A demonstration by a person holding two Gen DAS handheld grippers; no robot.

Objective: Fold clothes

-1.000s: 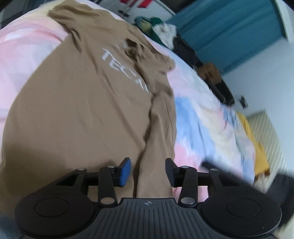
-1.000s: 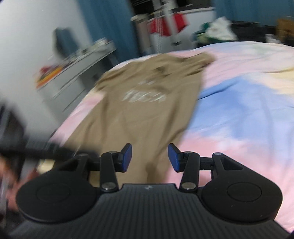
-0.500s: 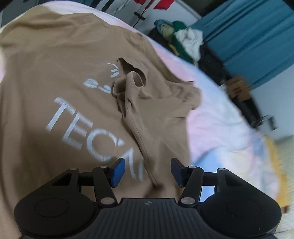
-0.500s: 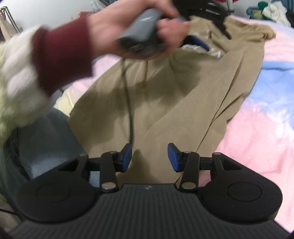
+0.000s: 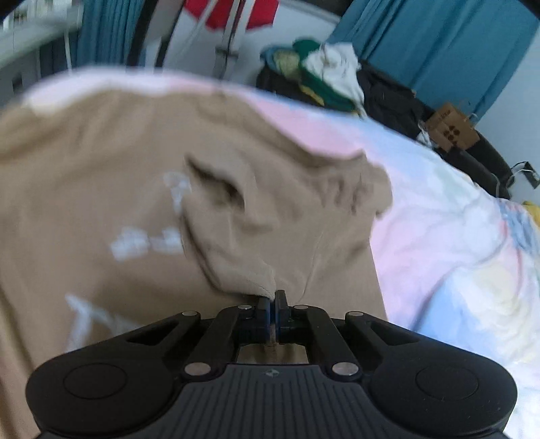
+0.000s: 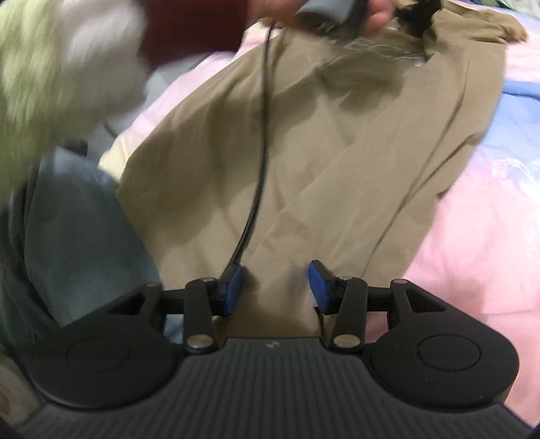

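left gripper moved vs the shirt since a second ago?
Yes. The left gripper went from the lower side fold of the tan shirt, past its white lettering, to the sleeve, and is shut on it.

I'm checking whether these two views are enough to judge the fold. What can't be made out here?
- Left wrist view: the white print on the tan shirt is blurred and covered by a folded flap, so it cannot be read.
- Left wrist view: the left tool is shut on a shirt edge; its body hides the hem.
- Right wrist view: the hand is cut off by the top edge; the sleeve is blurred.
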